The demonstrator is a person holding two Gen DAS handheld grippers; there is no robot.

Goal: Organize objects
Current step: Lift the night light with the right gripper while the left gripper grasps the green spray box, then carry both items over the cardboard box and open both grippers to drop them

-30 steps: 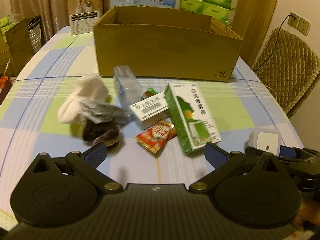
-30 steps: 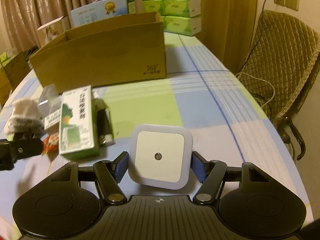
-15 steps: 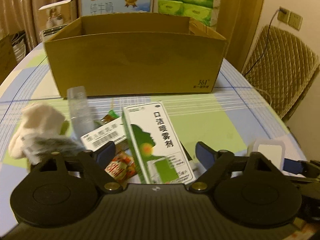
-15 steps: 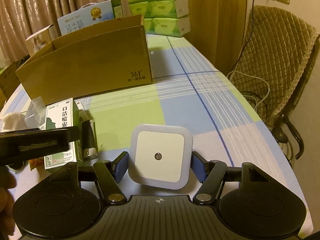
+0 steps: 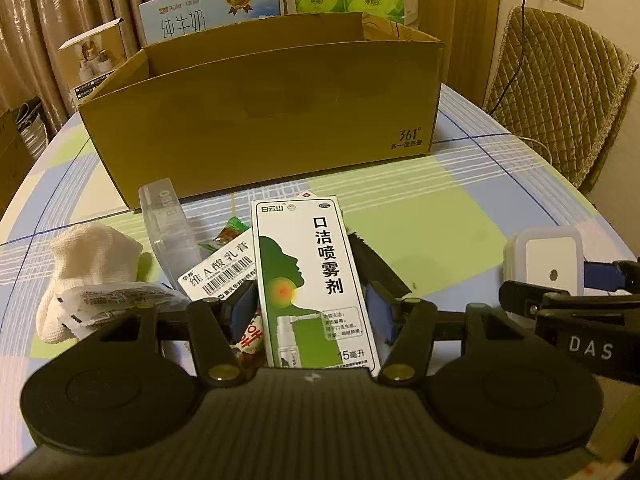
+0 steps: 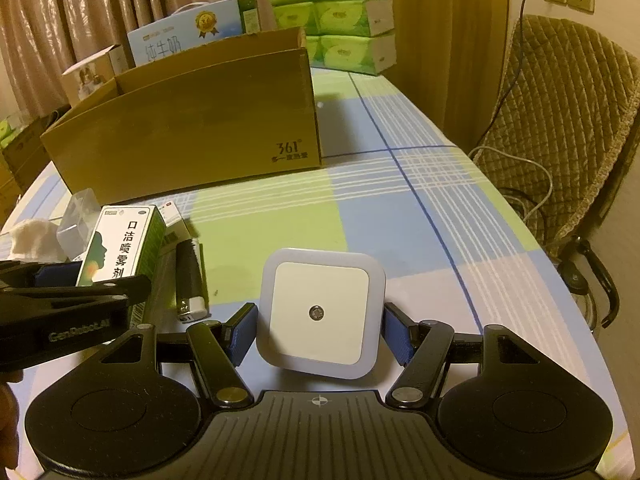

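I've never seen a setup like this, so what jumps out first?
A big open cardboard box stands at the back of the checked tablecloth. In front, the left gripper straddles a green-and-white spray box amid small clutter, while the right gripper clamps a square white night light.
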